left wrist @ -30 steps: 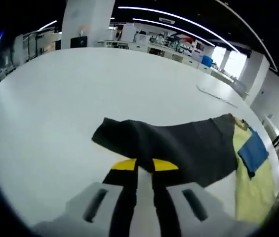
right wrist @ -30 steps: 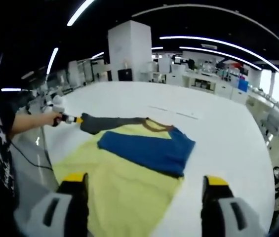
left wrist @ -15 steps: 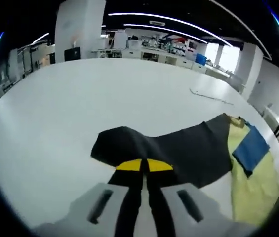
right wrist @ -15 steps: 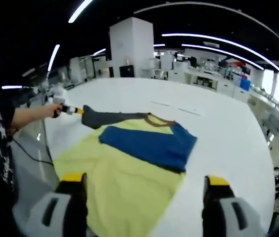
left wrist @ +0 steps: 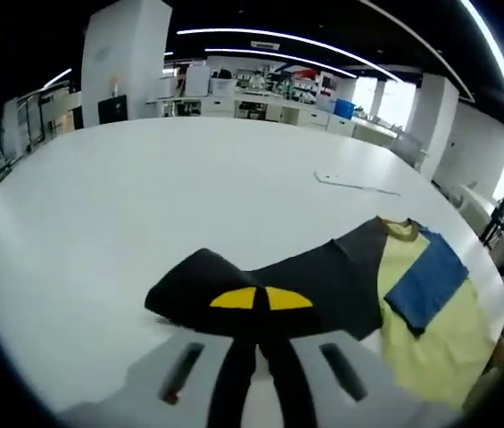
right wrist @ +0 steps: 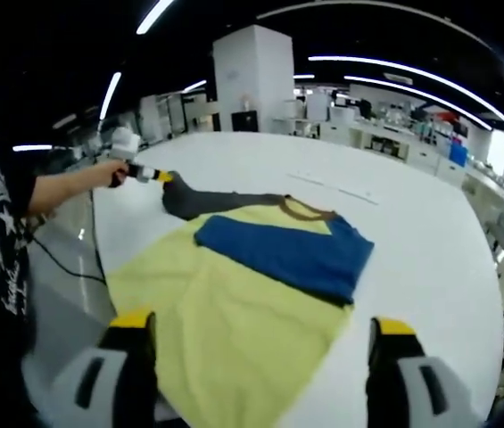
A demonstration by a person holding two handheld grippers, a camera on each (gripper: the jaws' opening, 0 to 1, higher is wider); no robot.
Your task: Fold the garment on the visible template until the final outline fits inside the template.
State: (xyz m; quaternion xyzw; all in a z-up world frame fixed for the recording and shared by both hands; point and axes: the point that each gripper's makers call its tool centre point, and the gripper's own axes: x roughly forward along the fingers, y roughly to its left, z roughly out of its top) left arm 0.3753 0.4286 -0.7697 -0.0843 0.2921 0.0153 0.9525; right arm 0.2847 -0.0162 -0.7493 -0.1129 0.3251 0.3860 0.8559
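Taking the yellow shirt body (right wrist: 234,308) as the landmark, the scene runs from the person's outstretched left arm across to the open table beyond the blue patch. At the far left of the right gripper view, the left gripper (right wrist: 161,176) has its yellow-tipped jaws pressed together on the end of the dark sleeve (right wrist: 211,201), which stretches away from the shirt body's collar end toward that hand. In the left gripper view, the same sleeve (left wrist: 296,281) lies directly ahead of the jaws, its long axis running from the pinched cuff rightward to the shirt body (left wrist: 430,343). The blue sleeve (right wrist: 287,254) is already folded across the upper part of the shirt body, just below the brown collar (right wrist: 303,209). The right gripper (right wrist: 256,334) hangs over the hem end with its jaws spread wide, gripping nothing. The left hand is plainly nearer, so the coming fold should carry the dark sleeve inward, along its own length, onto the shirt body. I can't pick out the template's outline on the white table (right wrist: 421,232).
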